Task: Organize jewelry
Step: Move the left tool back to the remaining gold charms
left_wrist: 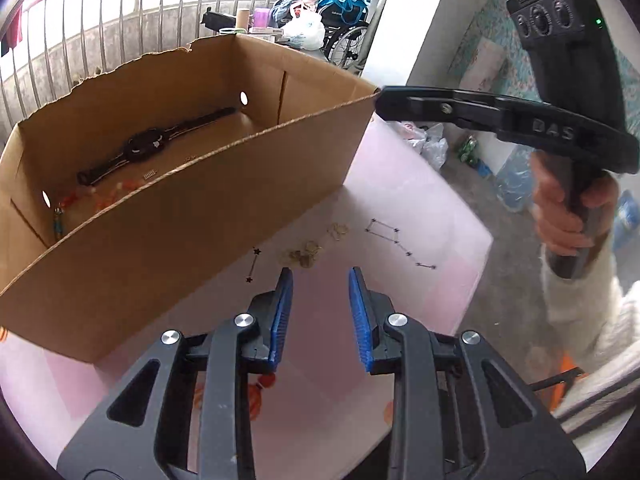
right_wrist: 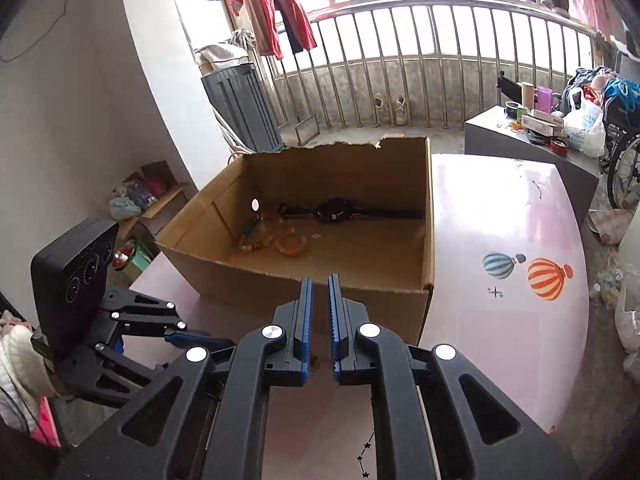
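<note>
A torn cardboard box (left_wrist: pixel 168 240) stands on the pink table (left_wrist: pixel 420 208). Inside it lie a black watch (left_wrist: pixel 146 146) and orange beads (left_wrist: pixel 108 196); the right wrist view shows the watch (right_wrist: pixel 336 210) and beads (right_wrist: pixel 288 244) too. In front of the box lie gold trinkets (left_wrist: pixel 304 257), a black star chain (left_wrist: pixel 400 245) and a star bar (left_wrist: pixel 253 265). My left gripper (left_wrist: pixel 320 276) is open and empty just short of the trinkets. My right gripper (right_wrist: pixel 319 280) hangs over the box's near wall (right_wrist: pixel 360 280), its jaws slightly apart with nothing between them.
A hand in a white sleeve (left_wrist: pixel 572 216) holds the right gripper (left_wrist: pixel 382 100) by the box's corner. Balloon stickers (right_wrist: pixel 528 270) and a small star piece (right_wrist: pixel 495 292) mark the table's right. A grey cabinet (right_wrist: pixel 520 148) with clutter, a wheelchair (right_wrist: pixel 624 168) and a railing (right_wrist: pixel 440 60) stand beyond.
</note>
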`<state>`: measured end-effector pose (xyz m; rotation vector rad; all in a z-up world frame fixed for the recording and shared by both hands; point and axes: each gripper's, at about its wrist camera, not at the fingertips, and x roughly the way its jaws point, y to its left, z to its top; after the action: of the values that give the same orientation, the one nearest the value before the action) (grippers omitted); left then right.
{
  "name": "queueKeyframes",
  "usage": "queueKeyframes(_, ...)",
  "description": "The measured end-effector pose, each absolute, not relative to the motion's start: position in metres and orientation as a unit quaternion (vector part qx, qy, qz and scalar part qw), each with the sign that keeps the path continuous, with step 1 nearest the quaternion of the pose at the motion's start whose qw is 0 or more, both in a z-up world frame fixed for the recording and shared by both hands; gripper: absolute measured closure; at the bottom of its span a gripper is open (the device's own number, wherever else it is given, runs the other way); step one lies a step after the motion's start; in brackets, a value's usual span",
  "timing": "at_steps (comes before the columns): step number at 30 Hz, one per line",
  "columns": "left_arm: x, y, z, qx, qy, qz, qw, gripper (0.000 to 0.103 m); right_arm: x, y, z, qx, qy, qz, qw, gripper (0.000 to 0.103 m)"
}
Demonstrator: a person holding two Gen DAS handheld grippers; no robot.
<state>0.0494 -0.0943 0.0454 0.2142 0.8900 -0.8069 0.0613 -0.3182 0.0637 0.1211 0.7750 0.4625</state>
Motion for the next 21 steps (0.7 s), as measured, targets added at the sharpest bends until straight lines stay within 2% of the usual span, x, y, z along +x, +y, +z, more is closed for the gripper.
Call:
queueKeyframes(3,0.054,-0.108,0.024,0.163,0.398,-0.366,0.826,0.076,0.056,-0.331,0.035,0.080,0.411,0.223,0.881,0.094)
queueKeyframes(6,0.078,-0.113,0.000,0.162,0.413,-0.363,0.819,0.076,0.056,-0.337,0.010,0.093,0.440,0.213,0.868,0.094)
queueKeyframes(12,0.083,-0.117,0.000,0.179,0.393,-0.362,0.826,0.077,0.055,-0.333,0.000,0.071,0.448,0.216,0.865,0.094)
queueKeyframes(14,0.080,-0.120,0.000,0.193,0.389,-0.367,0.822,0.085,0.056,-0.328,-0.001,0.062,0.447,0.223,0.864,0.094)
queueKeyframes(15,0.080,-0.121,0.001,0.193,0.390,-0.371,0.820,0.092,0.057,-0.324,-0.001,0.056,0.448,0.228,0.863,0.094)
queueKeyframes(21,0.086,-0.116,-0.002,0.177,0.402,-0.374,0.817,0.094,0.061,-0.297,-0.005,-0.003,0.453,0.240,0.859,0.094)
